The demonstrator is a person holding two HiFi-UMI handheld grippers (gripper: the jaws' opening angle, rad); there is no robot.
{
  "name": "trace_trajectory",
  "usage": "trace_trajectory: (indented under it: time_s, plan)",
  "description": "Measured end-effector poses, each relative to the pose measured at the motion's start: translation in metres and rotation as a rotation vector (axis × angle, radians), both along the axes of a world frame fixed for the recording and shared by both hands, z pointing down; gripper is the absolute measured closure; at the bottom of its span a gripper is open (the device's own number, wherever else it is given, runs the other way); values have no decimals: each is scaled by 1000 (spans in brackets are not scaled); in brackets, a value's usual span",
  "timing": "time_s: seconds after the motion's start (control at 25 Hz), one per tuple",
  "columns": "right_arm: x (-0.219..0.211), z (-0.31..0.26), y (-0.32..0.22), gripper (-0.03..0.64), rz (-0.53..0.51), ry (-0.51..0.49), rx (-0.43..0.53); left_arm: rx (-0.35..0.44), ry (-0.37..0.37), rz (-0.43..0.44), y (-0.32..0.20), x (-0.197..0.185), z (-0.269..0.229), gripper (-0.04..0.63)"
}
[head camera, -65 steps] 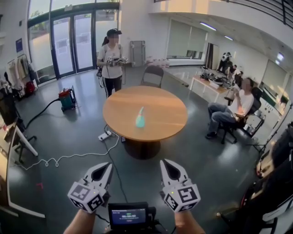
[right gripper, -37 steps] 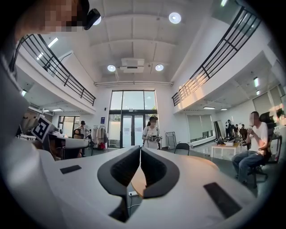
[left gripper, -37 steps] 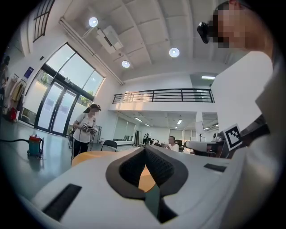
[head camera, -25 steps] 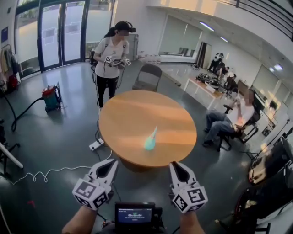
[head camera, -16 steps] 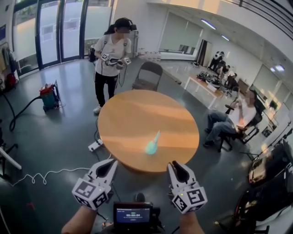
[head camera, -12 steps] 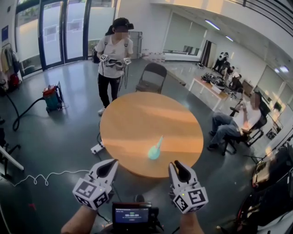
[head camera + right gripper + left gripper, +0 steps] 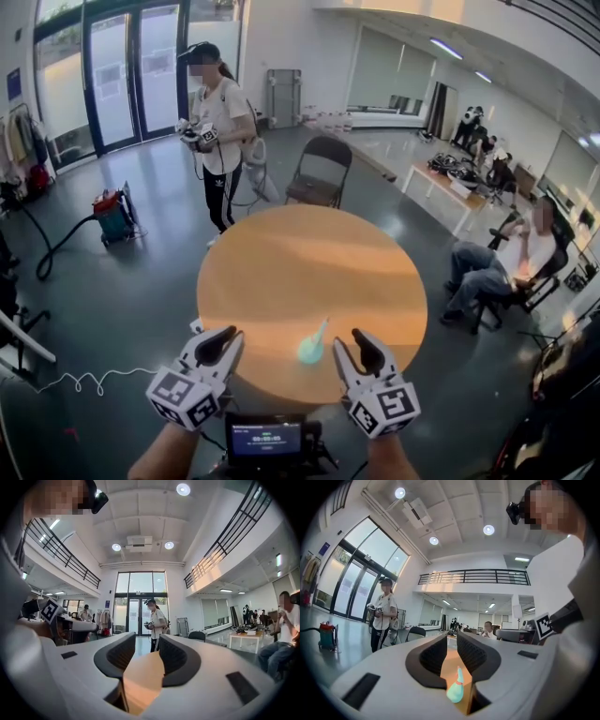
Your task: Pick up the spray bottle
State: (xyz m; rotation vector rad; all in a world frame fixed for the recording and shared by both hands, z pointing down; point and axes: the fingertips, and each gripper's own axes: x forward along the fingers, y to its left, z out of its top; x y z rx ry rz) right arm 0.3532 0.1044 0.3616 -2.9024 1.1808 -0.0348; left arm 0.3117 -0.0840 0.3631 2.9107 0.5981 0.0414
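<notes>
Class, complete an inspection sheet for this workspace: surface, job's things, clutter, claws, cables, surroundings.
Surface: round wooden table, bare apart from one item.
Job's things: teal spray bottle upright near the table's near edge, untouched.
Clutter: nothing seen.
Claws: left claw and right claw clear of the bottle, jaws apart and just been opening, nothing between them.
Cables: white cable looped on the floor; dark hose to the vacuum.
Surroundings: standing person, seated person, empty chair, glass doors.
</notes>
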Motion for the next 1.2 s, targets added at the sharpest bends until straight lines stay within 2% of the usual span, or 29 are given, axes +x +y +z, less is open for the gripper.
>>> trace_trajectory:
  time_s: [0.24, 0.48, 0.56, 0.72, 0.84, 1.0, 1.2]
  plan:
    - [53, 6, 10, 410, -55, -9, 17, 21, -43, -9, 22, 54, 14, 515]
    - [82, 33, 14, 319, -83, -70, -4, 30, -90, 6, 32, 84, 34, 477]
    - [88, 42, 13, 316, -78, -95, -6, 29, -113, 6, 27, 94, 44, 474]
    - [95, 65, 6, 290, -64, -167, -6, 31, -181, -7, 11, 106, 71, 443]
    - [93, 95, 2, 259, -44, -212, -54, 21, -229, 17, 8, 108, 96, 422]
    - [94, 147, 2, 259, -4, -252, -110, 23, -264, 41, 7, 113, 131, 397]
    - [88, 201, -6, 201, -79, -316, -116, 25, -317, 29, 9, 122, 177, 397]
